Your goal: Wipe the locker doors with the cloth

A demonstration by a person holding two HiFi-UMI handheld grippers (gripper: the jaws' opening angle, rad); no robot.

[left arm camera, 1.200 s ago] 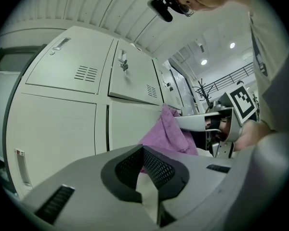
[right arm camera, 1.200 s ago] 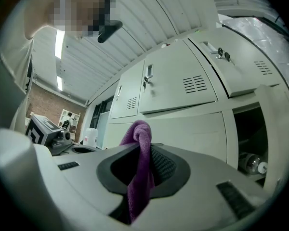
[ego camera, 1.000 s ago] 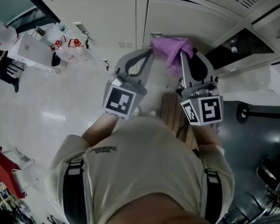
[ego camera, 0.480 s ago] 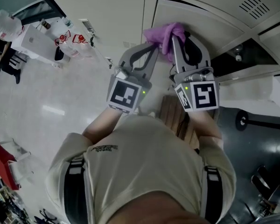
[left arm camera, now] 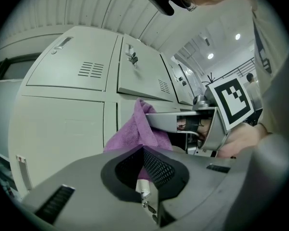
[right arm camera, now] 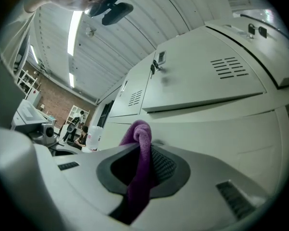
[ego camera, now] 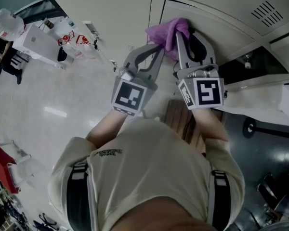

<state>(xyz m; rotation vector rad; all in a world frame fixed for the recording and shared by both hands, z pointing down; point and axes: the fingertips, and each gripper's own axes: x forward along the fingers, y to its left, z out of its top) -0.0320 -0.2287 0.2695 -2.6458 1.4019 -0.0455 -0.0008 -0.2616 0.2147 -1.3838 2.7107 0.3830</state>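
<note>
Purple cloth (ego camera: 164, 32): clamped in right tool (ego camera: 181, 29), bunched against locker door (ego camera: 221, 20) near that door's edge; left tool (ego camera: 157, 51) jaws together, apparently empty, just beside cloth; advised: spread cloth flat, press firmly, wipe in overlapping strokes.

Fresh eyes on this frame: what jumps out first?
The purple cloth stands out first, pinched in the right gripper and held close to a pale locker door at the top of the head view. Next comes the left gripper right beside the cloth, jaws together. The bold black-and-white marker cubes on both grippers also catch the eye.
</note>
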